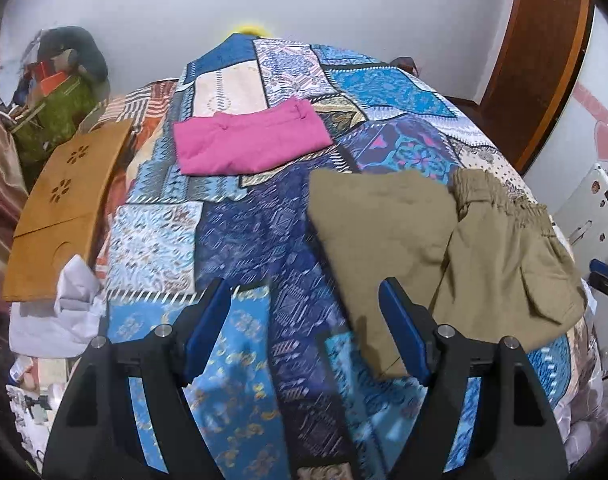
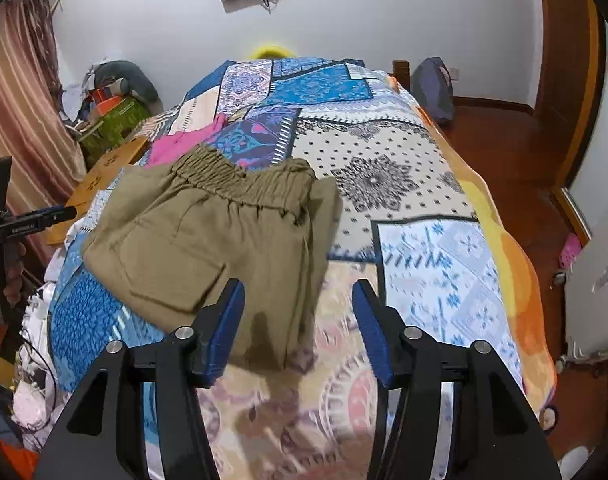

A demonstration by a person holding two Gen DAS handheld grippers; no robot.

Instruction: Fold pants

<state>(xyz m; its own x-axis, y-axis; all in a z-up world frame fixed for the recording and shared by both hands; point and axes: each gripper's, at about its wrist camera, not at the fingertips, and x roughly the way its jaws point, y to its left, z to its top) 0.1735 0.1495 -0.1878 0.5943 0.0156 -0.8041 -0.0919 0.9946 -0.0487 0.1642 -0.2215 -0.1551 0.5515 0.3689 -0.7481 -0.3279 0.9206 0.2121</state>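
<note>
Left wrist view: left gripper (image 1: 304, 328) spread wide, empty, above the patchwork bedspread (image 1: 239, 240); folded khaki pants (image 1: 444, 248) lie just right of it, folded pink pants (image 1: 251, 140) farther back. Right wrist view: right gripper (image 2: 297, 322) released, pads clear, khaki pants (image 2: 223, 240) flat below.

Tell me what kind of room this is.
Most likely a bedroom in a home: a bed under a patchwork bedspread fills the view, folded khaki pants and pink pants lie on it, and a striped curtain hangs beside a wooden door.
</note>
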